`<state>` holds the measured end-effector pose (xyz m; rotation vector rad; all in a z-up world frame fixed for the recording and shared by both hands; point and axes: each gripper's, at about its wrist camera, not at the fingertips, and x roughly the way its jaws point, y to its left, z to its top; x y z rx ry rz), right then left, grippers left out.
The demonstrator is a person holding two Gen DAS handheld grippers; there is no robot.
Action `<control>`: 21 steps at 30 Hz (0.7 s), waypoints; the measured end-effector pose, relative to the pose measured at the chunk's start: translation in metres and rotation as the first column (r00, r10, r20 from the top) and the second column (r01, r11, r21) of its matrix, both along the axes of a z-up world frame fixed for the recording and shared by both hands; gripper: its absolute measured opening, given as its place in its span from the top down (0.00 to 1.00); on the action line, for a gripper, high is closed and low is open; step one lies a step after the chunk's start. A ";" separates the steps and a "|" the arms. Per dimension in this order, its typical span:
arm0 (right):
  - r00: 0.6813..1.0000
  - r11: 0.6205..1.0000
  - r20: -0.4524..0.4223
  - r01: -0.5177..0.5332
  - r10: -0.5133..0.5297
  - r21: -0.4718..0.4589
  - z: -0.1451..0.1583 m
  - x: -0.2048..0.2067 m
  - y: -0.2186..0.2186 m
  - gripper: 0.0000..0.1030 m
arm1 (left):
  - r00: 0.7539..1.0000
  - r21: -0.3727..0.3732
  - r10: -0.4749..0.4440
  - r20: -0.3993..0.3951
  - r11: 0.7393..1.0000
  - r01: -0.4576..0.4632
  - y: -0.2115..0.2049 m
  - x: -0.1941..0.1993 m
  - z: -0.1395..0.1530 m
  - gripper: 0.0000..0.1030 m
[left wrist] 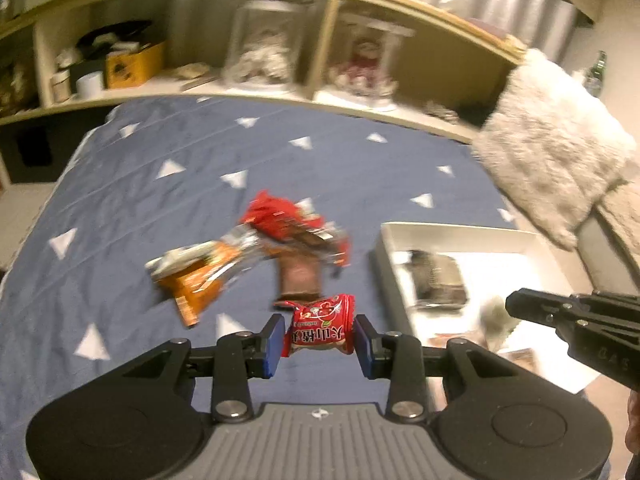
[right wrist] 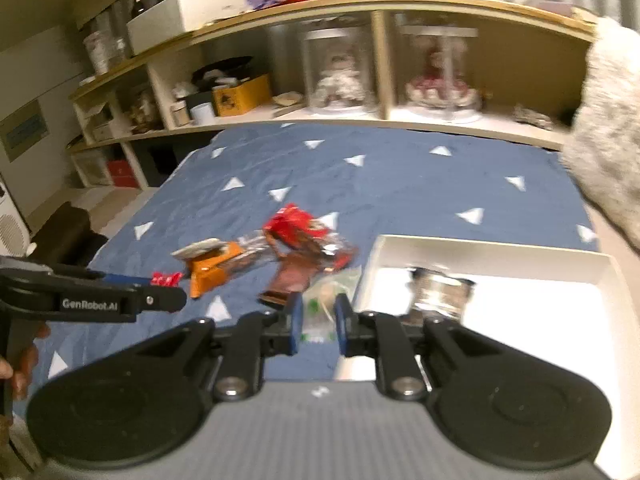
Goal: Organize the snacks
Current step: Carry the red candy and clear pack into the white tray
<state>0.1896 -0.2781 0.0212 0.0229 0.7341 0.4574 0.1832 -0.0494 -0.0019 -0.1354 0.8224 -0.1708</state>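
We have both tools loaded and should carry each snack over the white tray's (right wrist: 492, 246) near wall before letting go, keeping the grips firm so the slippery wrappers do not slide out. The left tool (left wrist: 320, 336) is clamped on a red hawthorn candy packet (left wrist: 322, 326), pinched across its width between the blue pads. The right tool (right wrist: 316, 318) stands nearly closed on a clear green-printed wrapper (right wrist: 320, 312), though blur hides how firmly. The tray lies on the blue bedspread (left wrist: 160, 200), just right of both tools, with a dark packet (left wrist: 438, 280) already inside; the remaining snack pile (left wrist: 256, 256) lies ahead.
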 end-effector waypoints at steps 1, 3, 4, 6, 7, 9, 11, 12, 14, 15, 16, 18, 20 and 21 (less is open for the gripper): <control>1.000 1.000 0.000 0.010 -0.010 -0.001 0.001 -0.002 -0.009 0.93 | 1.000 -0.002 -0.014 0.005 1.000 0.014 -0.009 0.000 0.002 0.62; 0.999 0.999 -0.003 0.038 -0.038 0.001 0.002 -0.005 -0.028 0.93 | 0.999 -0.007 -0.038 0.010 0.999 0.038 -0.027 0.000 0.005 0.62; 0.999 0.999 -0.002 0.054 -0.054 0.001 0.003 -0.007 -0.038 0.93 | 0.999 -0.007 -0.048 0.010 0.999 0.048 -0.035 0.000 0.005 0.62; 0.997 0.997 -0.008 0.076 -0.076 -0.001 0.001 -0.010 -0.055 0.93 | 0.998 -0.008 -0.069 0.004 0.998 0.069 -0.052 0.000 0.003 0.62; 0.996 0.996 -0.012 0.084 -0.084 -0.003 -0.001 -0.011 -0.062 0.94 | 0.997 -0.011 -0.077 -0.001 0.997 0.077 -0.059 0.000 0.001 0.62; 0.995 0.995 -0.018 0.099 -0.099 -0.004 -0.004 -0.013 -0.075 0.95 | 0.996 -0.019 -0.093 -0.010 0.995 0.093 -0.072 0.001 -0.003 0.62; 0.993 0.994 -0.023 0.114 -0.114 -0.001 -0.005 -0.015 -0.087 0.95 | 0.994 -0.022 -0.111 -0.017 0.994 0.111 -0.083 0.000 -0.006 0.62; 0.993 0.993 -0.022 0.119 -0.119 -0.003 -0.006 -0.016 -0.093 0.95 | 0.993 -0.022 -0.120 -0.020 0.993 0.120 -0.088 -0.001 -0.007 0.62; 0.992 0.992 -0.027 0.127 -0.127 -0.003 -0.007 -0.019 -0.102 0.95 | 0.990 -0.024 -0.134 -0.031 0.991 0.134 -0.097 -0.001 -0.011 0.62; 0.991 0.991 -0.030 0.130 -0.130 -0.005 -0.007 -0.020 -0.106 0.95 | 0.990 -0.028 -0.140 -0.036 0.990 0.139 -0.100 -0.001 -0.013 0.62; 0.991 0.991 -0.032 0.133 -0.133 -0.007 -0.008 -0.021 -0.110 0.95 | 0.989 -0.031 -0.144 -0.040 0.989 0.143 -0.103 0.000 -0.014 0.62; 0.989 0.990 -0.043 0.140 -0.140 -0.003 -0.009 -0.021 -0.118 0.95 | 0.987 -0.036 -0.151 -0.045 0.988 0.150 -0.109 0.002 -0.016 0.62; 0.988 0.990 -0.060 0.141 -0.140 0.007 -0.012 -0.024 -0.124 0.95 | 0.986 -0.041 -0.161 -0.052 0.986 0.159 -0.114 0.004 -0.018 0.62; 0.988 0.990 -0.069 0.141 -0.140 0.009 -0.014 -0.025 -0.126 0.95 | 0.985 -0.044 -0.165 -0.056 0.986 0.163 -0.116 0.006 -0.019 0.62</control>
